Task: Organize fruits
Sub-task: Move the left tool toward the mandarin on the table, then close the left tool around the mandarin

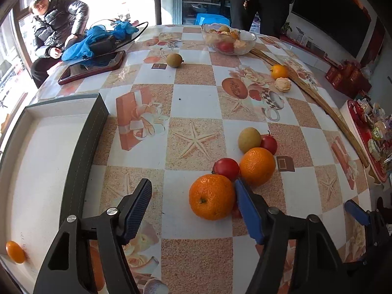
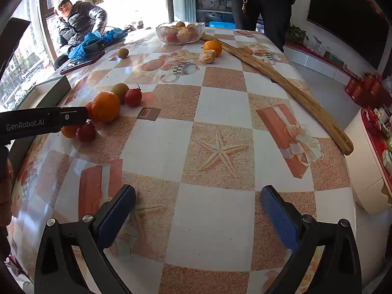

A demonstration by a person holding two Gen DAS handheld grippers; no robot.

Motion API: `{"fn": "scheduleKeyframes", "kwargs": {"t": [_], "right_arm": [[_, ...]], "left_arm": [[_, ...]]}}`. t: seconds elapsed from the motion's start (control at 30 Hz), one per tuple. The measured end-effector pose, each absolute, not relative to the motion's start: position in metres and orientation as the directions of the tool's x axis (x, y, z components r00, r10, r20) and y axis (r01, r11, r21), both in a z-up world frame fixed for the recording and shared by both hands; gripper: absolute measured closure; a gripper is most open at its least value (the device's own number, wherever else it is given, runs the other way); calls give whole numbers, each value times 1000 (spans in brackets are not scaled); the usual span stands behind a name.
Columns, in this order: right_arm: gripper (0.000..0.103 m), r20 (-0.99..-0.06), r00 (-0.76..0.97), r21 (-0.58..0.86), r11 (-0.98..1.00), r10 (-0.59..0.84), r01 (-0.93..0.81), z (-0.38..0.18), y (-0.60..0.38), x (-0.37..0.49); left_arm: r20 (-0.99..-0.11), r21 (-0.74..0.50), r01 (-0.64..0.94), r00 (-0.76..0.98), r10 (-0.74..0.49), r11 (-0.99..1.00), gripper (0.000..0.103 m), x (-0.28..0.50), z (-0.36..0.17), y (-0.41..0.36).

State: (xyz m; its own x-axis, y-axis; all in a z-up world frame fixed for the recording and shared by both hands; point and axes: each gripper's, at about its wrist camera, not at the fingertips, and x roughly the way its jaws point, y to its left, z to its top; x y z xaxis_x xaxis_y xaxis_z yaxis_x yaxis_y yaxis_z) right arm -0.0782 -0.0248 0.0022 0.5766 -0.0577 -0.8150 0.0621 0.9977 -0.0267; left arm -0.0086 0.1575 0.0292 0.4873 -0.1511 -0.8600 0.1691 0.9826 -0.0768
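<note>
Left gripper (image 1: 193, 203) spread wide, its right finger touching the near orange (image 1: 212, 196) in the fruit cluster mid-table, "GenRobot.AI" printed on its side. Right gripper (image 2: 198, 210) gapes wide over bare tablecloth (image 2: 220, 107), holding nothing. One small orange fruit (image 1: 15, 251) sits in the white tray (image 1: 80, 147).

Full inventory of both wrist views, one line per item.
oranges: 2, orange, near cluster
tomatoes: 3, red, same cluster
green fruit: 1, behind cluster; another mid-table
small orange: 1, beside peeled fruit
tray: dark rim, white inside, left; holds small orange fruit
glass bowl: fruit, far edge
wooden stick: right side
phone: red, far left
left gripper: open, at nearest orange
right gripper: open, over table
</note>
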Motion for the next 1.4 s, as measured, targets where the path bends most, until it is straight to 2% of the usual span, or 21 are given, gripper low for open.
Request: {"fn": "scheduleKeyframes", "kwargs": {"t": [0.07, 0.33, 0.57, 0.8, 0.83, 0.9, 0.93, 0.97, 1.4], "right_arm": [[0, -815, 577, -27, 998, -58, 62, 2, -25, -78], [0, -815, 577, -27, 998, -58, 62, 2, -25, -78], [0, -815, 577, -27, 998, -58, 62, 2, -25, -79], [0, -814, 577, -27, 998, -58, 62, 2, -25, -79], [0, -814, 577, -27, 998, -58, 62, 2, -25, -79], [0, -814, 577, -27, 998, -58, 62, 2, -25, -79], [0, -814, 577, -27, 998, -58, 62, 2, -25, -79], [0, -814, 577, -28, 998, -58, 62, 2, -25, -79], [0, -814, 578, -28, 998, -58, 62, 2, -25, -79]], "left_arm": [[-870, -66, 157, 474, -134, 985, 37, -7, 26, 161], [-873, -29, 154, 477, -100, 988, 37, 5, 19, 159], [-849, -8, 168, 519, -95, 986, 60, -9, 19, 169], [-804, -7, 193, 582, -120, 981, 61, -56, 16, 185], [-799, -3, 190, 590, -116, 982, 59, -60, 16, 186], [-799, -5, 192, 589, -119, 981, 45, -61, 15, 186], [-803, -5, 188, 585, -116, 982, 31, -60, 15, 186], [-805, -4, 181, 583, -110, 984, 26, -58, 15, 186], [-817, -7, 137, 571, -85, 991, 26, -13, 20, 179]]}}
